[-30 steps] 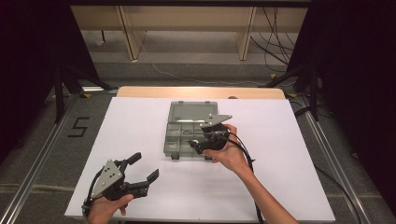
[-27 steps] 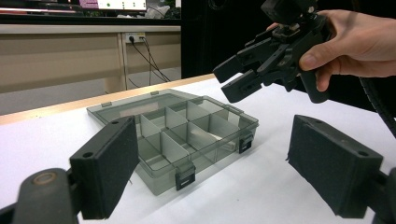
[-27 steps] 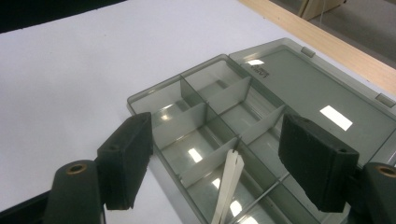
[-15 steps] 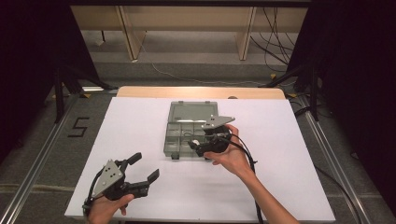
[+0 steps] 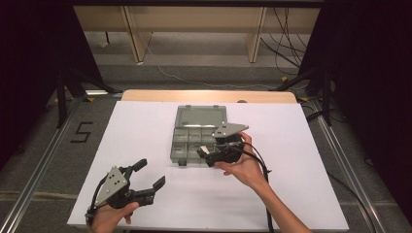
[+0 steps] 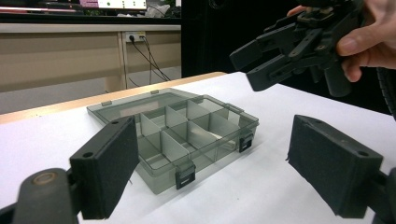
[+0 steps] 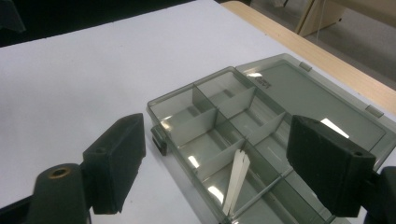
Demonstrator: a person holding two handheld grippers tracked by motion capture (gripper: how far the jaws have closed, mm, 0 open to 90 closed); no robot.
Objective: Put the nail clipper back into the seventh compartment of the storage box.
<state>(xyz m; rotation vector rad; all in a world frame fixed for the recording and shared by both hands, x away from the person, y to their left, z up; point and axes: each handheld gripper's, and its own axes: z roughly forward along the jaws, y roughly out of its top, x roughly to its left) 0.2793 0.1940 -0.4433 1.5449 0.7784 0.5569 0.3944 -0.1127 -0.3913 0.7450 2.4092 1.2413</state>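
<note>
A smoky clear organizer box (image 5: 187, 141) lies mid-table with its lid (image 5: 201, 116) folded flat behind it. Dividers split it into several compartments (image 7: 205, 126). A thin white strip (image 7: 236, 179) leans inside a near-right compartment. My right gripper (image 5: 206, 156) hovers over the box's front right corner, pointing left. It is open, its jaws have just been opening, and nothing is between the pads (image 7: 116, 163). My left gripper (image 5: 149, 174) rests low at the front left, open and empty, and looks toward the box (image 6: 173, 135) and the right gripper (image 6: 289, 51).
White paper (image 5: 301, 160) covers the table, with a wooden edge (image 5: 209, 95) at the back. Two black latches (image 6: 184, 177) stick out from the box's front wall. Metal rails (image 5: 39, 170) run along both sides on the floor.
The right gripper's jaws have spread a little wider above the box and the hand has shifted slightly. The left gripper has stayed still.
</note>
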